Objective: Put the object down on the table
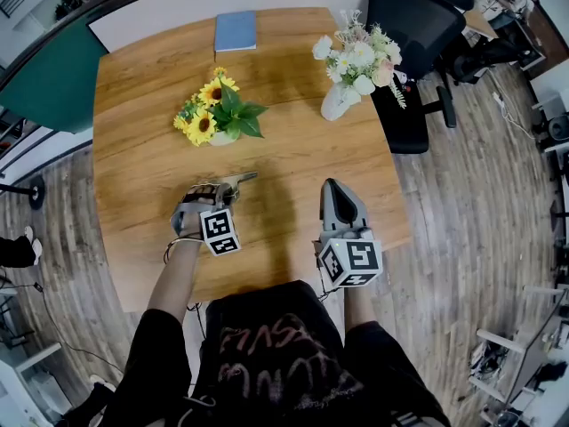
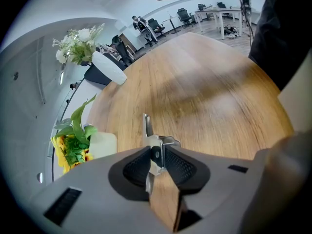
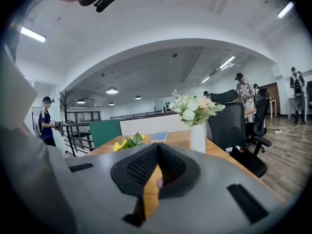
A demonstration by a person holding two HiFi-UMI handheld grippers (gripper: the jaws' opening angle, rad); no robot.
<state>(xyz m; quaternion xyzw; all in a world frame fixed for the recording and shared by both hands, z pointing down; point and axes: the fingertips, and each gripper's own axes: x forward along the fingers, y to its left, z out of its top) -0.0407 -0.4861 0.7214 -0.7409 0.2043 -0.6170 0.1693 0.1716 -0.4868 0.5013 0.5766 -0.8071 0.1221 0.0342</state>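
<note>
On the wooden bench, in the head view, we saw the left gripper at the near left with a small metal tool sticking out of its tip and pointing to the right. The tool was low over the wood, near the front edge. We could not tell if it touched the bench. The right gripper was near the front right, well apart from the tool, and its jaws came together in a point. Farther back were some sunflowers, a white vase of pale flowers and a blue book. A black chair stood beside the far right corner.

In the left gripper view, we looked along the left gripper. Its jaws were a little apart, and the metal tool sat between the tips, sticking out over the bench. The pads did not seem to squeeze it. The sunflowers were at the left, and the white vase was farther back.

In the right gripper view, the right gripper had its jaw tips touching and no thing between them. Past it we saw the sunflowers, the blue book, the white vase and the black chair. A person stood far off at the left.
</note>
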